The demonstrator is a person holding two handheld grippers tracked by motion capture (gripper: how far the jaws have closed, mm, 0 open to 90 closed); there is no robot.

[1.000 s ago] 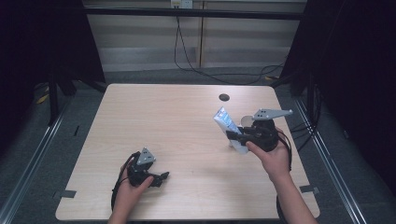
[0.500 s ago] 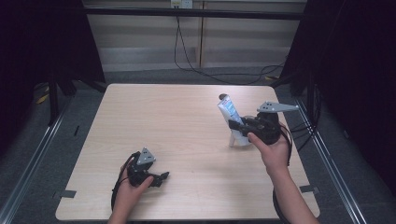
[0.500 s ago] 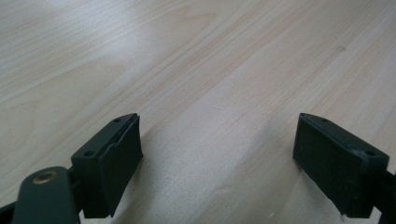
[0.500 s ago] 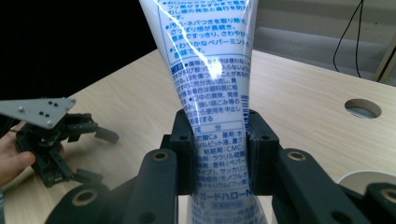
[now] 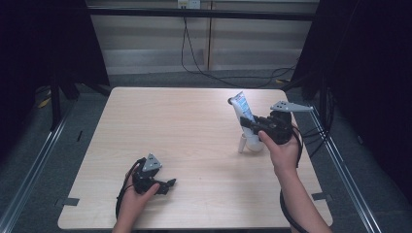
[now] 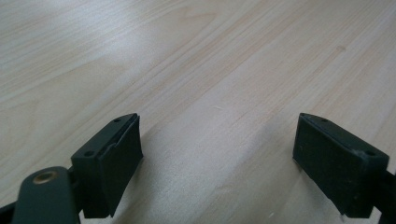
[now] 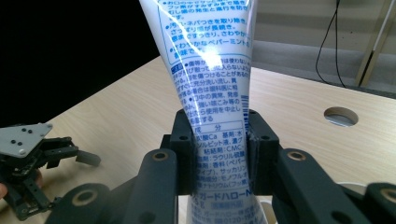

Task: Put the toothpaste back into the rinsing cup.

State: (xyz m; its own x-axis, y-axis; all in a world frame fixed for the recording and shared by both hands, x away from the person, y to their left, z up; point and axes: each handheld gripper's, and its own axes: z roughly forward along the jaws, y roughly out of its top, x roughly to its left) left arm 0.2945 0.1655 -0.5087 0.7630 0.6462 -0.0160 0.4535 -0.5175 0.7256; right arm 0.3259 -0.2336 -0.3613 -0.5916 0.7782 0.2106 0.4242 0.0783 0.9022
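Observation:
A white toothpaste tube (image 5: 241,111) with blue print stands nearly upright at the table's right side, crimped end up and white cap end (image 5: 247,143) down by the tabletop. My right gripper (image 5: 251,126) is shut on the tube's lower half. In the right gripper view the tube (image 7: 210,60) rises between the closed jaws of that gripper (image 7: 218,154). My left gripper (image 5: 168,184) lies low at the front left of the table, open, with nothing between its fingers (image 6: 116,158). It is far from the tube.
The light wooden table (image 5: 184,131) has a round hole (image 7: 341,115) near its back edge, close behind the tube. Cables run along the floor behind the table, and metal rails flank both sides. The left gripper (image 7: 32,156) shows far off in the right gripper view.
My right gripper has moved a little toward the back of the table with the tube, which has swung from slanted to nearly upright. The left gripper has stayed put.

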